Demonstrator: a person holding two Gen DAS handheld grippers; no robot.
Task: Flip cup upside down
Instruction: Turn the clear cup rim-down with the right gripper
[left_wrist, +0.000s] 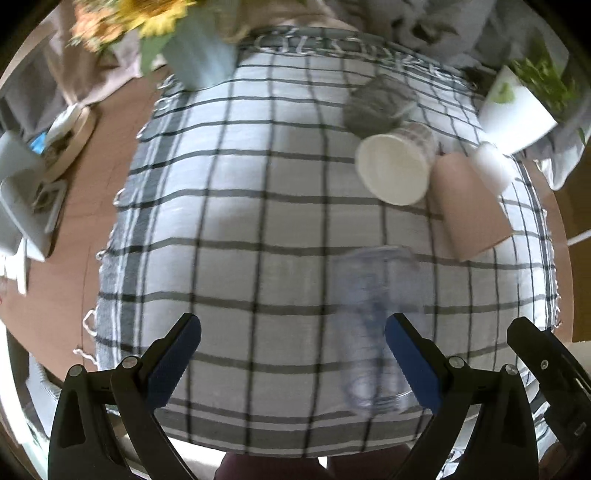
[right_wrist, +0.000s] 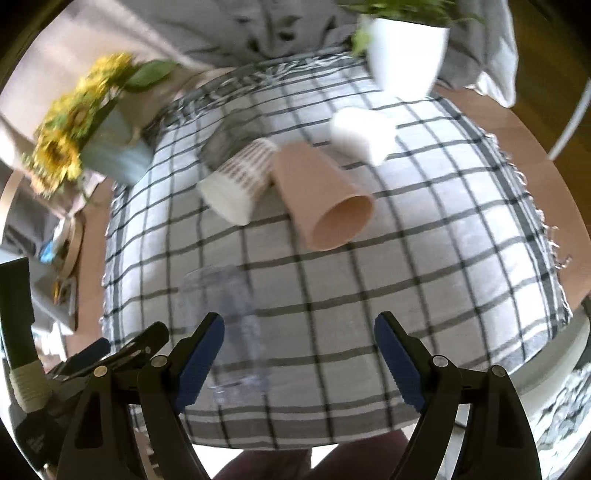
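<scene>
No readable text, label, brand, number or sign is showing in either view. The white cup (right_wrist: 236, 181) is carrying only rows of small brown marks, a pattern and not letters. Everything else is showing blurred, with no lettering to make out.

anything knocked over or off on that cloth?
Yes. Three cups lie on their sides on the checked cloth: the white patterned cup, the pink cup beside it, and a clear cup nearer the cameras. Nothing looks spilled. Both tongs, left and right, are open and hold nothing.
</scene>
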